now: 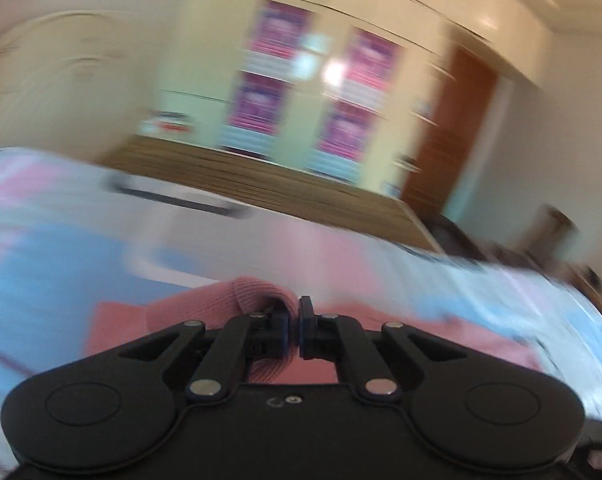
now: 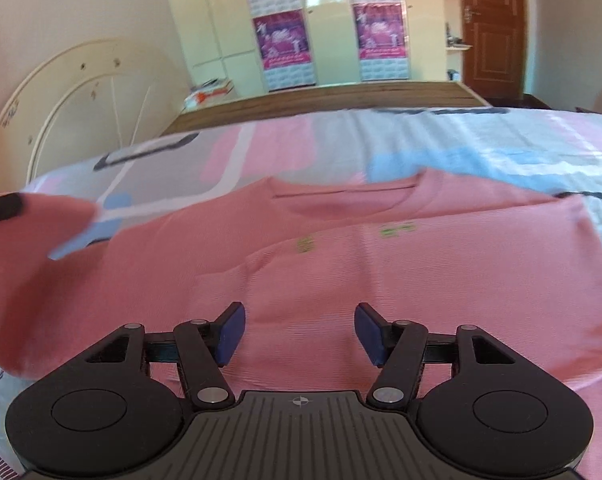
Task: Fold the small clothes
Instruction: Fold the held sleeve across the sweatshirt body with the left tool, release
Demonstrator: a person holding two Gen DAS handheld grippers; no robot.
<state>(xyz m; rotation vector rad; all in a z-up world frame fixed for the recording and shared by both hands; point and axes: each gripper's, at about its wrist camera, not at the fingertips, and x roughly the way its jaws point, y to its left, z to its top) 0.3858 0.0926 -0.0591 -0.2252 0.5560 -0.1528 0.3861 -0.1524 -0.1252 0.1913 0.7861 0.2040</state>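
A small pink ribbed shirt (image 2: 401,264) lies spread on the bed, neckline toward the far side, with small green marks on its chest. My left gripper (image 1: 293,322) is shut on a fold of the pink shirt (image 1: 257,292), and its view is smeared by fast motion. In the right wrist view the left gripper (image 2: 1,208) shows at the left edge, lifting the shirt's left sleeve (image 2: 41,248) off the bed. My right gripper (image 2: 299,332) hovers over the shirt's lower part, open, with nothing between its blue pads (image 2: 231,332).
The bedsheet (image 2: 481,140) has pink, blue and grey patches. A cream headboard (image 2: 73,96) stands at the left. Beyond the bed's wooden edge (image 2: 321,98) are a wardrobe with purple posters (image 2: 285,40) and a brown door (image 2: 495,24).
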